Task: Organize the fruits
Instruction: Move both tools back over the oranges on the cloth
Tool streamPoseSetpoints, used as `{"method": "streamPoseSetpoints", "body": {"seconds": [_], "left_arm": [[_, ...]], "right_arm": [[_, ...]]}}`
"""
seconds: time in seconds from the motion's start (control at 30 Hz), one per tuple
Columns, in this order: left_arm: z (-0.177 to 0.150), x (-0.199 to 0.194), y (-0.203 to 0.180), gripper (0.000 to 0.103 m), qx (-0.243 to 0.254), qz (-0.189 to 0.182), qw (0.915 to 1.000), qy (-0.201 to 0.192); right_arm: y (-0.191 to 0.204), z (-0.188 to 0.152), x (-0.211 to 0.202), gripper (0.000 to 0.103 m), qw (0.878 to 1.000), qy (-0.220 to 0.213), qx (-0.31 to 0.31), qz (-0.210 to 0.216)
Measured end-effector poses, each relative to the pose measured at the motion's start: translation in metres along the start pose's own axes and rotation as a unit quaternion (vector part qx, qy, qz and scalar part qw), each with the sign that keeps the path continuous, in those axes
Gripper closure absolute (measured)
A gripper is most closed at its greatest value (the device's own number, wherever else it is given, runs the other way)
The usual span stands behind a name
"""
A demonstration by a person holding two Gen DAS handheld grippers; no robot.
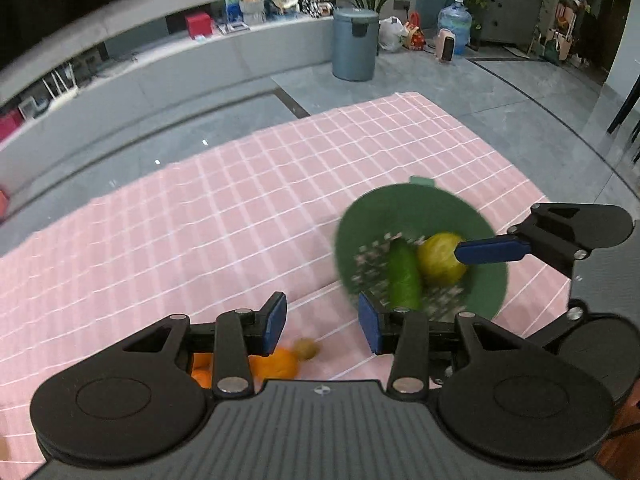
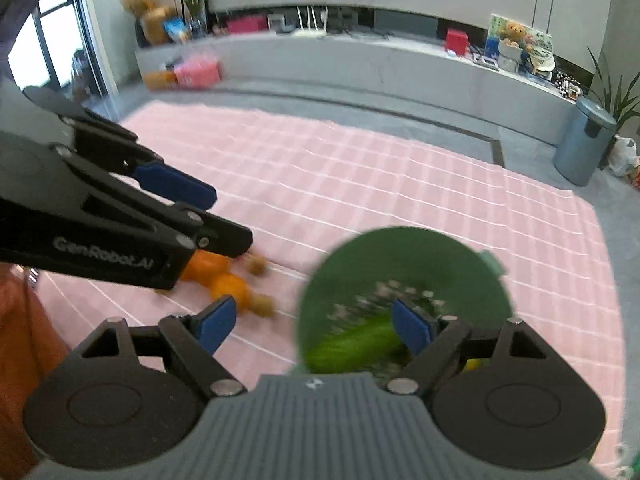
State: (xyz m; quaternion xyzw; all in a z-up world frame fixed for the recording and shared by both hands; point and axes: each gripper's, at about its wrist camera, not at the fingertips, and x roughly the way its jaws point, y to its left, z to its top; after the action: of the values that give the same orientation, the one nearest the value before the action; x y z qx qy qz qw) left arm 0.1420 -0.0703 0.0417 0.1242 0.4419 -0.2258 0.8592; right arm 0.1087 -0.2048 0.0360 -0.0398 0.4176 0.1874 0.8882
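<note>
A green colander basket point(image 1: 360, 232) sits on the pink checked cloth point(image 1: 200, 208) and holds a green cucumber point(image 1: 404, 276) and a yellow lemon point(image 1: 438, 260). My left gripper point(image 1: 322, 324) is open and empty, above oranges point(image 1: 280, 364) and a small brown fruit point(image 1: 307, 349). My right gripper point(image 2: 310, 326) is open and empty, at the basket's point(image 2: 400, 252) near left rim, over the cucumber point(image 2: 352, 344). The oranges point(image 2: 224, 280) and small brown fruits point(image 2: 262, 305) lie left of the basket. The left gripper's fingers point(image 2: 176, 184) reach in above them.
The cloth-covered table ends at the far side point(image 1: 400, 98). Beyond it are a grey bin point(image 1: 355, 44), a low grey shelf point(image 1: 200, 60) with toys and boxes, a water bottle point(image 1: 454, 20) and plants. An orange cloth point(image 2: 20, 340) lies at the near left.
</note>
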Motion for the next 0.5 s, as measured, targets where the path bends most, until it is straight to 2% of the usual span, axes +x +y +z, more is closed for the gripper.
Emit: {"method": "streamPoseSetpoints", "body": {"seconds": [0.13,0.37,0.43,0.5], "left_arm": [[-0.027,-0.013,0.025,0.054,-0.004,-0.001,0.9999,-0.009],[-0.075,-0.026,0.092,0.054,-0.055,-0.01,0.9984,-0.006],[-0.084,-0.026,0.11,0.054,-0.074,-0.016,0.9971,-0.008],[-0.091,-0.02,0.125,0.054,-0.097,-0.023,0.995,-0.005]], "right_arm": [[0.026,-0.009,0.002,0.021,0.999,-0.02,0.035,0.024],[0.06,-0.024,0.009,0.022,0.992,-0.038,0.112,0.041],[0.068,-0.027,0.01,0.028,0.992,-0.047,0.117,0.032],[0.072,-0.029,0.015,0.038,0.991,-0.051,0.121,0.028]]}}
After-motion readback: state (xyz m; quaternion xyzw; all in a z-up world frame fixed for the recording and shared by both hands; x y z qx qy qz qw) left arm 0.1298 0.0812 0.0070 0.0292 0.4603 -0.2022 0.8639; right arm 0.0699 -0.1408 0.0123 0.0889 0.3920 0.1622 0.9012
